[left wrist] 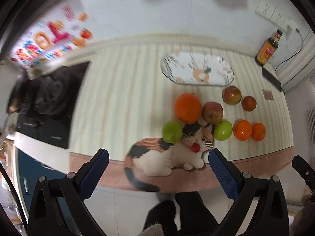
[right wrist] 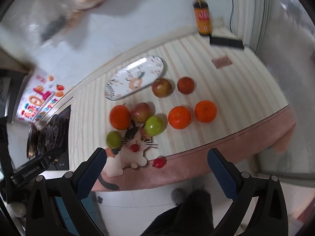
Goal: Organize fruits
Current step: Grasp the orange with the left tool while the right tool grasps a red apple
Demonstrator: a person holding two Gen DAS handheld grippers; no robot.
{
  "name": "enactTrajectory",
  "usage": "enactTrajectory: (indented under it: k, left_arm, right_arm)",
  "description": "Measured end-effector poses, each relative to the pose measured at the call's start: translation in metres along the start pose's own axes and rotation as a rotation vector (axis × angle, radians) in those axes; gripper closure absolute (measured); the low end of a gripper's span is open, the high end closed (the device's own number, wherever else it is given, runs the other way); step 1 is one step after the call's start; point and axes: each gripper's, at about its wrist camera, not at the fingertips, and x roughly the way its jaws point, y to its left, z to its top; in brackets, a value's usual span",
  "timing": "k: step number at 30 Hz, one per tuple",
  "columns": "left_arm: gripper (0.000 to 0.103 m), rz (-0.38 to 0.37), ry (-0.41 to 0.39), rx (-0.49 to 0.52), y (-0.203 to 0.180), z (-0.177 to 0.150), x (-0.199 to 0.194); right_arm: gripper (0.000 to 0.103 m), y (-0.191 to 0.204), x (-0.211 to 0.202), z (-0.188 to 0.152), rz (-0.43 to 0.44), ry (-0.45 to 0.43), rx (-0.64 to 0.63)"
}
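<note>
Several fruits lie on the striped tablecloth [left wrist: 122, 98]: a large orange [left wrist: 188, 107], two reddish apples [left wrist: 212, 112] [left wrist: 232, 95], two green fruits [left wrist: 172, 131] [left wrist: 223, 130], two small oranges [left wrist: 242, 130] [left wrist: 258, 131], a dark red fruit [left wrist: 248, 103] and small red cherries [left wrist: 195, 148] [right wrist: 158, 162]. An oval patterned plate [left wrist: 196, 68] [right wrist: 135, 77] lies behind them, bare. My left gripper [left wrist: 158, 156] is open and empty, off the table's front edge. My right gripper [right wrist: 156, 156] is open and empty, above the front edge near one cherry.
A dark sauce bottle [left wrist: 267, 48] [right wrist: 202, 12] and a black device with a cable [left wrist: 271, 76] stand at the back right. A black stove top [left wrist: 51, 102] sits left of the table. A calico cat is printed on the cloth [left wrist: 169, 153].
</note>
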Motion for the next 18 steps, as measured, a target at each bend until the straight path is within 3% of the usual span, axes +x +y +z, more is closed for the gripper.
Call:
enactTrajectory:
  k: [6, 9, 15, 18]
  left_arm:
    - [0.001, -0.056, 0.179, -0.042, -0.012, 0.050, 0.084]
    - [0.001, -0.064, 0.231, -0.041, -0.022, 0.068, 0.115]
    - [0.001, -0.102, 0.382, -0.001, -0.047, 0.090, 0.183]
    - [0.006, -0.152, 0.438, -0.048, -0.048, 0.095, 0.211]
  right_arm:
    - [0.000, -0.029, 0.073, 0.051, 0.035, 0.095, 0.086]
    - [0.003, -0.035, 0.111, 0.074, 0.040, 0.158, 0.088]
    - [0.014, -0.026, 0.176, 0.114, 0.057, 0.263, 0.021]
    - [0.015, -0.019, 0.204, 0.128, 0.060, 0.313, -0.013]
